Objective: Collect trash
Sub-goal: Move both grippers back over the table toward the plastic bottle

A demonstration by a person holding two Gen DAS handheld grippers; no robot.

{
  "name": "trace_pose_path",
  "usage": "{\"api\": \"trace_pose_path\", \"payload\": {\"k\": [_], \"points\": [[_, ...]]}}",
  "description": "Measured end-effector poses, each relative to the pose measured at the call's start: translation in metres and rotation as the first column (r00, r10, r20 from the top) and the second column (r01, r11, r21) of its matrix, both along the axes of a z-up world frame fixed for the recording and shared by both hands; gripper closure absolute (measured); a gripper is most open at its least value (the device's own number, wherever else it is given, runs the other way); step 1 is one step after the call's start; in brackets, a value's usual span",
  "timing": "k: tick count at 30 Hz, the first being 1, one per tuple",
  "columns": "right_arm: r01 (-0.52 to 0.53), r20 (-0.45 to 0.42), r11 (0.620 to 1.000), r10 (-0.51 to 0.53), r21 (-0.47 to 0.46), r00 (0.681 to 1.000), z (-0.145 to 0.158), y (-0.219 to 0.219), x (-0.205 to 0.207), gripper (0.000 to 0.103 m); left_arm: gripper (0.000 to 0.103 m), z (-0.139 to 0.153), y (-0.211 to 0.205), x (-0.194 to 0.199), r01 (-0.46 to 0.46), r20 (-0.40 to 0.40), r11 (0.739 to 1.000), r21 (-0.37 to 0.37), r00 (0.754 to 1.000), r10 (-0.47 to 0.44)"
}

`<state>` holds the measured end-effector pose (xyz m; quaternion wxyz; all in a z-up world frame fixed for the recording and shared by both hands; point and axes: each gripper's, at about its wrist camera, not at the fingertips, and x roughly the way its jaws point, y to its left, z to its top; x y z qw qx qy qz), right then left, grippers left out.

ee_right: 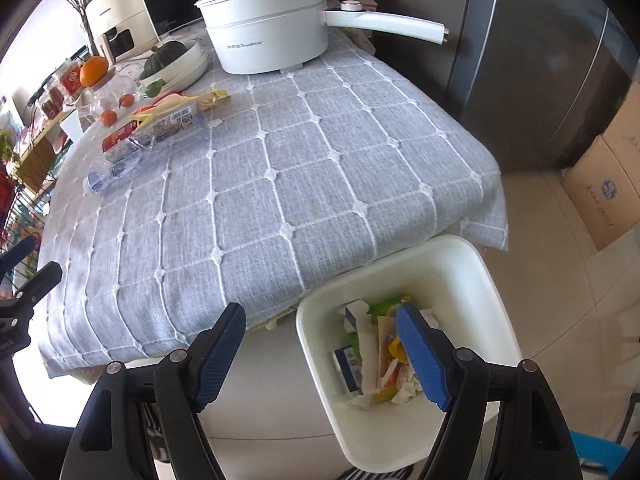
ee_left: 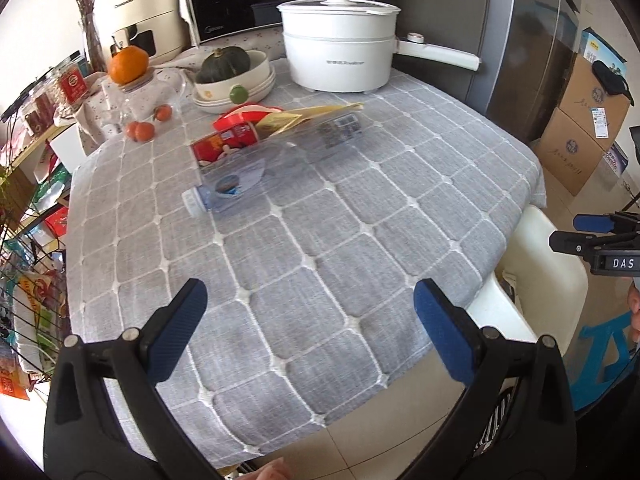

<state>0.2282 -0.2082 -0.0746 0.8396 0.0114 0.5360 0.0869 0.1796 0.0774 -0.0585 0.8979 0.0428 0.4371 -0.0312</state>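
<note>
A crushed clear plastic bottle with a white cap lies on the grey checked tablecloth. A red snack tube and a yellow wrapper lie just behind it. They also show in the right wrist view: the bottle, the red tube, the wrapper. My left gripper is open and empty above the near part of the table. My right gripper is open and empty above the white trash bin, which holds paper and wrapper scraps.
A white electric pot with a long handle, a bowl with a green squash, oranges and a microwave stand at the table's back. A wire rack stands left. Cardboard boxes and a fridge stand right.
</note>
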Motion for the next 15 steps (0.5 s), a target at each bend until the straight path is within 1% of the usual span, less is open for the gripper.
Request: {"api": "trace_pose_path", "payload": {"k": [6, 10, 12, 15], "points": [[0.011, 0.038, 1.0, -0.011, 0.005, 0.999, 0.002, 0.041, 0.017, 0.023, 0.001, 0.003, 0.05, -0.002, -0.071, 0.008, 0.997, 0.014, 0.997, 0.071], [0.028, 0.034, 0.999, -0.029, 0.015, 0.999, 0.001, 0.073, 0.04, 0.023, 0.001, 0.005, 0.083, -0.002, -0.124, -0.003, 0.992, -0.008, 0.992, 0.124], [0.037, 0.027, 0.998, -0.039, 0.053, 0.999, 0.001, 0.093, 0.054, 0.022, 0.001, 0.008, 0.1, -0.002, -0.148, -0.002, 0.989, -0.016, 0.989, 0.148], [0.047, 0.011, 0.994, -0.048, 0.099, 0.999, 0.002, 0.126, 0.078, 0.022, 0.001, 0.01, 0.12, -0.002, -0.186, 0.003, 0.982, 0.009, 0.982, 0.186]]}}
